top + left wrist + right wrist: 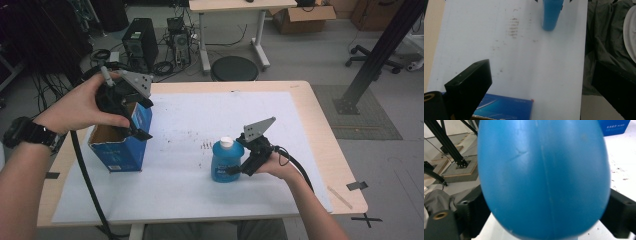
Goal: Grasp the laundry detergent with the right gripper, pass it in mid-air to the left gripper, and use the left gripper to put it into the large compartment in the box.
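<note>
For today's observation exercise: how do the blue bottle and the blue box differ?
The blue bottle is rounded with a white cap; the blue box is square-edged, its top open. The right claw grips the bottle; the left claw is open at the box's top. Both are blue and stand on the white mat.

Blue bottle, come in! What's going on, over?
Right gripper shut on blue bottle, upright on white mat. Left gripper open at the blue box. Path between clear.

black stool (234,68) beyond the table (320,125) (computer tower (140,42) nearby)
</note>
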`<state>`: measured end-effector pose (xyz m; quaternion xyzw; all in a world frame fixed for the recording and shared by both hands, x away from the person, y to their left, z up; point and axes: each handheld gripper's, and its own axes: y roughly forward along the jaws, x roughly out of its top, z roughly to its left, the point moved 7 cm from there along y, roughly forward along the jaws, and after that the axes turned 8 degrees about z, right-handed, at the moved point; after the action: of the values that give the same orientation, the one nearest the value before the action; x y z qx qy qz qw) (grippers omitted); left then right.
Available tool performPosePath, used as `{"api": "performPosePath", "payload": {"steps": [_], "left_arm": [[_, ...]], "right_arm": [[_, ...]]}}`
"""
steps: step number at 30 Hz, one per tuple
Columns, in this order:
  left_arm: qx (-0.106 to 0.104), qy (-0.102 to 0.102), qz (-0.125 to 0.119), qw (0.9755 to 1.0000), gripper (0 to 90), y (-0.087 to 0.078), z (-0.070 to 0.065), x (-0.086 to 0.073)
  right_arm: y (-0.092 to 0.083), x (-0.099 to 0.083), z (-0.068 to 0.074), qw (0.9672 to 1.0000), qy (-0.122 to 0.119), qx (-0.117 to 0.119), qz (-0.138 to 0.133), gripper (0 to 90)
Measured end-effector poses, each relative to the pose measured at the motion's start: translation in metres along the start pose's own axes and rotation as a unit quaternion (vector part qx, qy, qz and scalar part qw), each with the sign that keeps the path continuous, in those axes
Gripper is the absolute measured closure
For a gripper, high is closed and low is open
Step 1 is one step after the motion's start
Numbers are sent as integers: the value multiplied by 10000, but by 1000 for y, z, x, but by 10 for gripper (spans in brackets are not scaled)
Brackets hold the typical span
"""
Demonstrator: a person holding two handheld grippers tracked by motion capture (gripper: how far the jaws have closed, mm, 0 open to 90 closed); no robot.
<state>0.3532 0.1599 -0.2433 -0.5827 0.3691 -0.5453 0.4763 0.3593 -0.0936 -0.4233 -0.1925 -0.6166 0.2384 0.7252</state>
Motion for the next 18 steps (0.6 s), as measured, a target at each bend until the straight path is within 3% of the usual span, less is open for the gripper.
{"api": "performPosePath", "payload": {"steps": [18], "left_arm": [[18,14,1,10000,42,-1,-1,1]], "right_arm": [[0,2,1,9997,-175,-121,-109,253]]}}
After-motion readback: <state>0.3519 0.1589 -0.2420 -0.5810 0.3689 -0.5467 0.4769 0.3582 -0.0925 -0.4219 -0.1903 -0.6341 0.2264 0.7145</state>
